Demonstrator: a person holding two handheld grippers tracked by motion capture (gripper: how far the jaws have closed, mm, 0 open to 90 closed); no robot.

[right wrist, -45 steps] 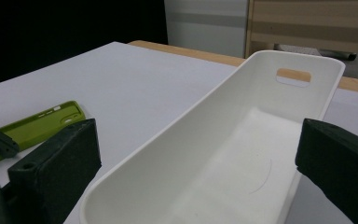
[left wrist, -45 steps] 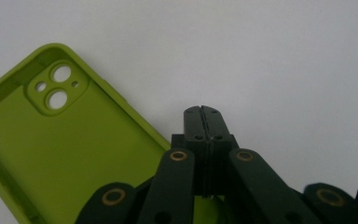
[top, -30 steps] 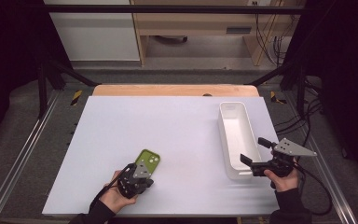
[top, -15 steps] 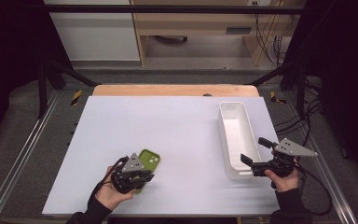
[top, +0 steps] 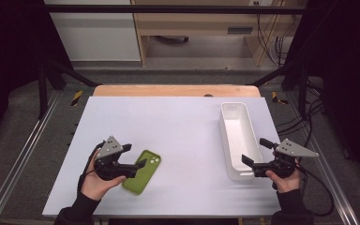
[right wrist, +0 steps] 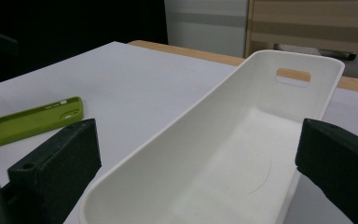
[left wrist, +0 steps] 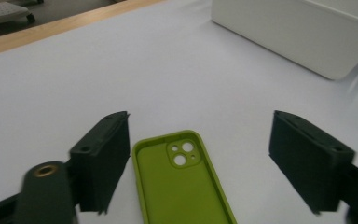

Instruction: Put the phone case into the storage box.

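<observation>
Phone case, green and hollow side up, lay flat on the white table. Left gripper had just been opening, jaws wide above it, gripping nothing. Right gripper stood open at the white bin.

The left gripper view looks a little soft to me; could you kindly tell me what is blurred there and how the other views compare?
Left gripper view: the near tongs smear at the bottom corners, while the green phone case stays fairly crisp. Right gripper view: the white tray is evenly lit and sharp, its near rim softer. High view: the table is bright, the surroundings dark.
</observation>
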